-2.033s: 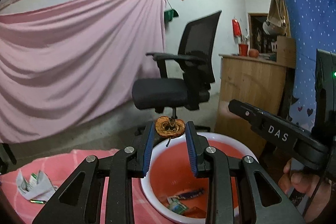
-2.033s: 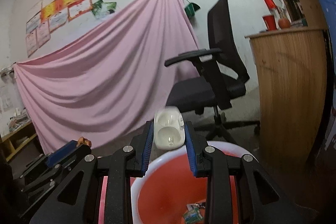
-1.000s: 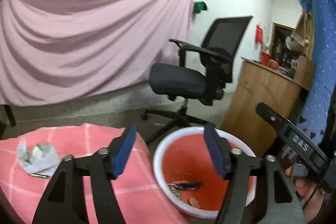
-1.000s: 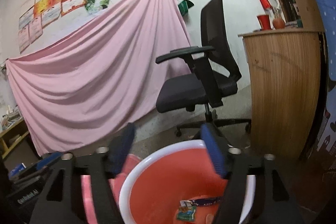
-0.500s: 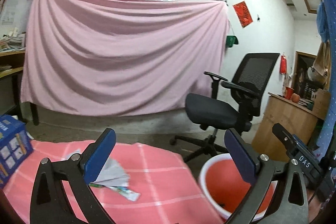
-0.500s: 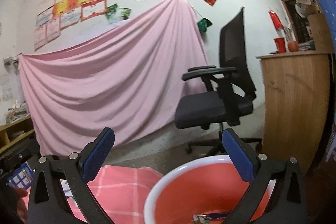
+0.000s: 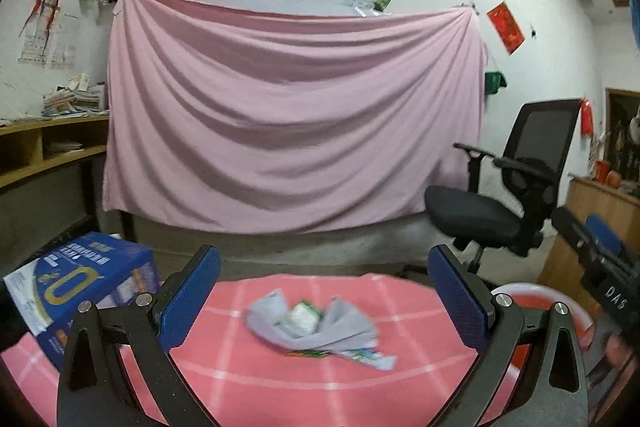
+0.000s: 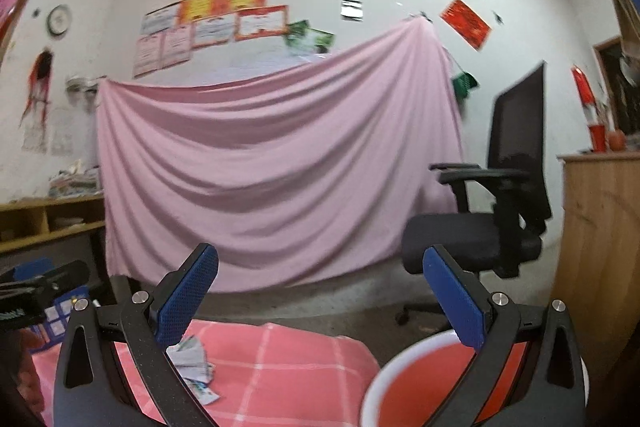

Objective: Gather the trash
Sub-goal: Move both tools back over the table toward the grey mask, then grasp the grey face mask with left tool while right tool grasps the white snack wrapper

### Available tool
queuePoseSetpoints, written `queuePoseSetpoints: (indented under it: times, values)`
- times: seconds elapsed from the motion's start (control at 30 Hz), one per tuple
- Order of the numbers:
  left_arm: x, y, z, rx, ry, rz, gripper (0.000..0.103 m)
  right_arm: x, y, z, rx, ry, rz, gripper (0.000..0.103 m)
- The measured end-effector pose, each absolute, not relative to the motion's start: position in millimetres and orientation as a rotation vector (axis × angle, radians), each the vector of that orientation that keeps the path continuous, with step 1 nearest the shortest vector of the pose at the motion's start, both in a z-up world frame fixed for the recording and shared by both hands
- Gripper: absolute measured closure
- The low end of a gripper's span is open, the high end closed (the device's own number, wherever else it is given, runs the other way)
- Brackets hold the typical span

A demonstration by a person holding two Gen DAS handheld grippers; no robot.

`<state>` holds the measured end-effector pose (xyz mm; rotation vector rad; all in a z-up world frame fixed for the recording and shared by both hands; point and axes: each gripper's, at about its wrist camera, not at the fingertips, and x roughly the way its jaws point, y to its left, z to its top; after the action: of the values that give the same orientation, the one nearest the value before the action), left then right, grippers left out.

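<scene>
My left gripper [image 7: 325, 301]: jaws just opened wide, nothing between, filling lower frame. My right gripper [image 8: 318, 301]: same, jaws just spread, empty; its tip also at left view's right edge.

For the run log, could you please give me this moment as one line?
left hand-held gripper: open, empty | right hand-held gripper: open, empty | crumpled paper trash: on pink cloth | red basin: right of cloth

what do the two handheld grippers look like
Both match: the left gripper and right gripper have black angular linkage arms with silver rivets and triangular cut-outs, and flat textured blue pads on the jaws. White "DAS" lettering marks the right gripper's side in the left wrist view.
</scene>
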<state>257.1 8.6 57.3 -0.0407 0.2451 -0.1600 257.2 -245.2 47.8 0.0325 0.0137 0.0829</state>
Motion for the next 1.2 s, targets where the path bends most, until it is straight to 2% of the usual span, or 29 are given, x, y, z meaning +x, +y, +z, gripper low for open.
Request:
queuePoseSetpoints:
  times: [0.17,0.43,0.5,0.67,0.7,0.87,0.93,1.0,1.07,1.2]
  values:
    - [271.7,24.7,31.7,0.000,0.312,-0.086,0.002,274.1,-217.6,38.3,-0.024,0.090,0.132,0.000]
    - [315.3,45.7,-5.5,-0.026,0.552,-0.091,0.003,308.0,-203.0,17.5,-0.048,0.279,0.188,0.000]
    - [325.6,49.7,-14.6,-0.044,0.604,-0.104,0.006,315.8,-206.6,12.2,-0.021,0.344,0.208,0.008]
    - [341.9,53.5,-26.3,-0.109,0.716,-0.177,0.027,338.3,-205.6,-3.2,0.004,0.525,0.268,0.023]
    - [344.0,53.5,-28.0,-0.117,0.730,-0.192,0.028,341.0,-203.8,-5.4,0.004,0.551,0.282,0.032]
    - [360.7,55.1,-32.0,-0.198,0.797,-0.258,0.032,348.0,-191.6,-23.0,-0.019,0.661,0.360,0.042]
    - [367.8,55.9,-31.7,-0.227,0.820,-0.271,0.037,348.7,-185.9,-26.3,-0.036,0.682,0.385,0.051]
    - [375.3,57.4,-30.2,-0.248,0.841,-0.276,0.043,350.1,-178.6,-30.0,-0.055,0.711,0.414,0.051]
    - [382.6,59.3,-28.2,-0.279,0.861,-0.285,0.055,353.1,-174.7,-33.8,-0.062,0.744,0.442,0.051]
    - [391.5,70.0,-28.5,-0.354,0.909,-0.327,0.070,359.3,-163.6,-41.5,-0.083,0.803,0.493,0.059]
